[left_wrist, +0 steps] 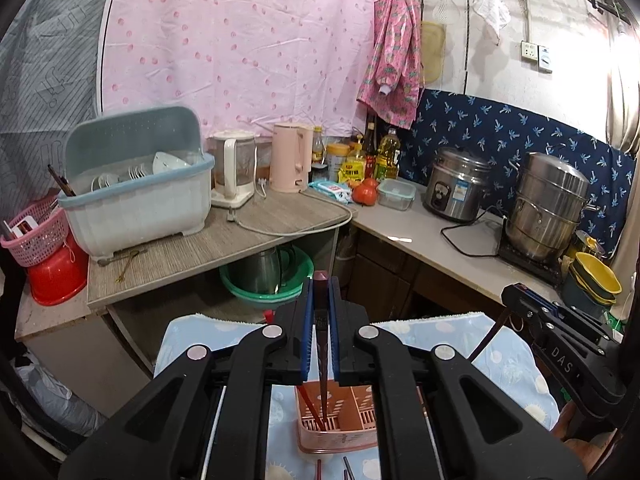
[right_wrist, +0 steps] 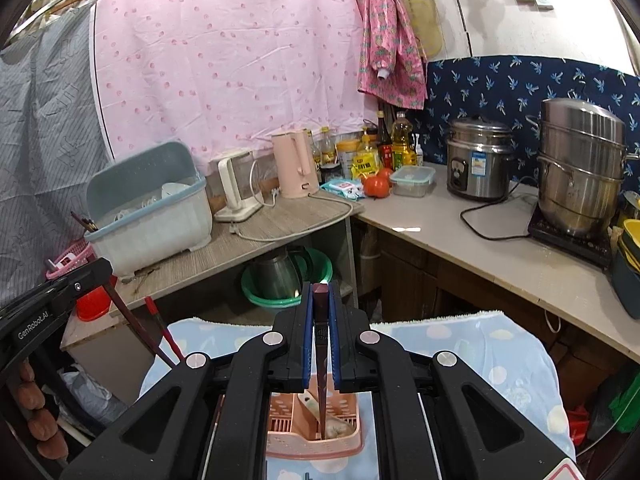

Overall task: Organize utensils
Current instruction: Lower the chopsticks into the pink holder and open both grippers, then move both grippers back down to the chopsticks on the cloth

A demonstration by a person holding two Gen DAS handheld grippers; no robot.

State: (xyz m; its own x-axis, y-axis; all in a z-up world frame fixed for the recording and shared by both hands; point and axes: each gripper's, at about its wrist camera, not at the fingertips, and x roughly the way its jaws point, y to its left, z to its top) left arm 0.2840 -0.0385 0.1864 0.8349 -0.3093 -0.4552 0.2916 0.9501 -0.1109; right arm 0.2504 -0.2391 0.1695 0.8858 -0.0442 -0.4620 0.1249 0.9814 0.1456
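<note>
My left gripper (left_wrist: 321, 312) is shut on a dark brown chopstick (left_wrist: 321, 360) held upright, its tip down in the left compartment of a pink utensil holder (left_wrist: 340, 428) beside a red chopstick (left_wrist: 310, 404). My right gripper (right_wrist: 321, 316) is shut on another dark chopstick (right_wrist: 321, 368), its tip in the same pink holder (right_wrist: 316, 432), which also holds a white spoon (right_wrist: 310, 404). The right gripper also shows at the right edge of the left wrist view (left_wrist: 560, 328). The left gripper shows at the left edge of the right wrist view (right_wrist: 60, 292), with its chopsticks (right_wrist: 140, 328).
The holder stands on a light blue printed cloth (left_wrist: 500, 352). More chopsticks (left_wrist: 348, 470) lie on the cloth in front of it. Behind are a dish rack (left_wrist: 136, 184), kettles, bottles, a rice cooker (left_wrist: 456, 184), a steamer pot (left_wrist: 548, 204), and basins under the counter (left_wrist: 266, 276).
</note>
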